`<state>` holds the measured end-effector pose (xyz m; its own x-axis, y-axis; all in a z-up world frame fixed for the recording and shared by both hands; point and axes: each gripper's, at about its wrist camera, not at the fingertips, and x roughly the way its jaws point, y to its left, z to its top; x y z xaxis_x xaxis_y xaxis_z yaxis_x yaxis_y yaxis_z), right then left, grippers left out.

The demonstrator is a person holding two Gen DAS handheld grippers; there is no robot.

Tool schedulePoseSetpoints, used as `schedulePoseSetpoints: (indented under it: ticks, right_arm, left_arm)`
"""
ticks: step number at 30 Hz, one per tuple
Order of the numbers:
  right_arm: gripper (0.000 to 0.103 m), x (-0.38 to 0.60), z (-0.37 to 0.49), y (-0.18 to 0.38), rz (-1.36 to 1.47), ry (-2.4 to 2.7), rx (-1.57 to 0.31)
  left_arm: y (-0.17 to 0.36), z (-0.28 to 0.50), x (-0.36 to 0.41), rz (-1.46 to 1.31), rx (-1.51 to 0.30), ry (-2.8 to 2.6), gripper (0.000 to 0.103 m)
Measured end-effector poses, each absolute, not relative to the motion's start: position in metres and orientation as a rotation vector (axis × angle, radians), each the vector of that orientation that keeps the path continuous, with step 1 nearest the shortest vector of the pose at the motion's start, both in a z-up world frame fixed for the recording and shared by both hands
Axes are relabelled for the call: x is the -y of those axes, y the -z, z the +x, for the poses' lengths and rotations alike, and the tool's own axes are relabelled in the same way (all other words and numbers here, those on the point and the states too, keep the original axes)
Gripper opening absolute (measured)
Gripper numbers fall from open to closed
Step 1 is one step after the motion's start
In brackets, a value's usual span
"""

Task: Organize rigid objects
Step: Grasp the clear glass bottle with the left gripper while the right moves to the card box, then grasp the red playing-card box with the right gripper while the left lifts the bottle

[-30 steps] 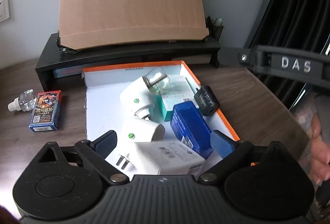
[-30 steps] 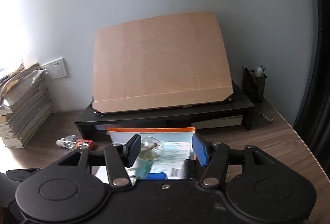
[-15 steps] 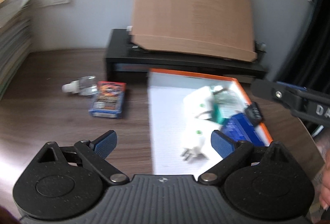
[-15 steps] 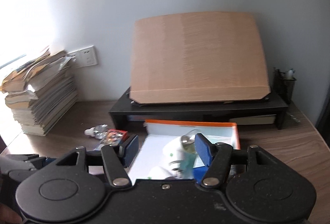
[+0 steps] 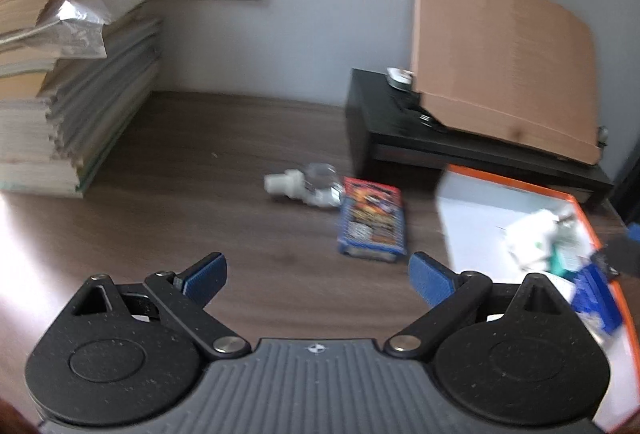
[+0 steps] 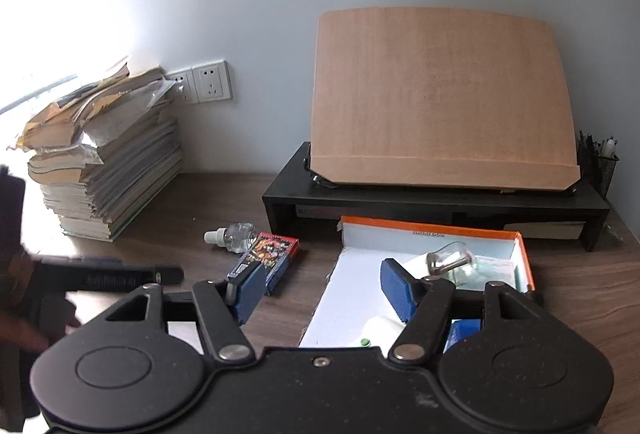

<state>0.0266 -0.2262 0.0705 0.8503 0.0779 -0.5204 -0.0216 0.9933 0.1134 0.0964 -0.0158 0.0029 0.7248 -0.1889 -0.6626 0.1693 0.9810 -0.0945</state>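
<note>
On the table point(image 6: 580, 294), the card box point(image 6: 266, 260) and small bottle point(image 6: 234, 235) lie left of the orange-rimmed tray point(image 6: 432, 230); left tool point(image 5: 316, 274) gapes empty, right tool point(image 6: 320, 286) is opening, empty.

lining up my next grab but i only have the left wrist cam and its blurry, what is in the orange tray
Observer: In the orange-rimmed tray, the right wrist view shows a clear glass bulb lying on its side.
Operator: anything past the cardboard sheet on the right
Observer: Yes, a black mesh pen holder stands at the right end of the black riser.
Operator: is the right gripper holding anything
Observer: No. The right gripper has its jaws opening with nothing between them; the card box lies just beyond its left finger.
</note>
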Motion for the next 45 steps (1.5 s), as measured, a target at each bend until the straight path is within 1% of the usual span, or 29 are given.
schedulePoseSetpoints:
  ticks: [7, 16, 24, 25, 27, 29, 30, 31, 32, 41, 45]
  right_arm:
    - [0.077, 0.213, 0.031, -0.061, 0.111, -0.001, -0.598]
    - [0.077, 0.204, 0.033, -0.043, 0.160, 0.120, -0.675]
    - [0.077, 0.195, 0.030, -0.031, 0.197, 0.213, -0.707]
    - [0.077, 0.193, 0.030, -0.030, 0.200, 0.221, -0.708]
    - [0.077, 0.189, 0.032, -0.030, 0.200, 0.231, -0.706]
    - [0.077, 0.185, 0.034, -0.029, 0.200, 0.238, -0.706]
    - [0.077, 0.184, 0.036, -0.029, 0.201, 0.238, -0.704]
    - [0.077, 0.182, 0.037, -0.029, 0.201, 0.238, -0.703]
    - [0.077, 0.181, 0.039, -0.029, 0.201, 0.237, -0.702]
    - [0.077, 0.160, 0.079, -0.022, 0.204, 0.168, -0.710]
    - [0.083, 0.148, 0.114, -0.011, 0.210, 0.145, -0.742]
  left_arm:
    - [0.011, 0.161, -0.006, 0.169, -0.691, 0.323, 0.101]
    - [0.043, 0.228, 0.008, 0.404, -0.683, 0.598, 0.101]
    - [0.062, 0.259, 0.019, 0.448, -0.666, 0.785, 0.100]
    - [0.063, 0.262, 0.019, 0.445, -0.669, 0.802, 0.099]
    - [0.068, 0.266, 0.020, 0.433, -0.685, 0.830, 0.087]
    - [0.071, 0.267, 0.019, 0.400, -0.693, 0.845, 0.071]
    - [0.072, 0.266, 0.018, 0.384, -0.689, 0.847, 0.069]
    - [0.072, 0.263, 0.018, 0.379, -0.679, 0.844, 0.059]
    - [0.071, 0.260, 0.017, 0.363, -0.672, 0.838, 0.052]
    - [0.067, 0.227, -0.009, 0.210, -0.697, 0.629, 0.051]
    - [0.058, 0.207, -0.034, 0.088, -0.719, 0.499, 0.051]
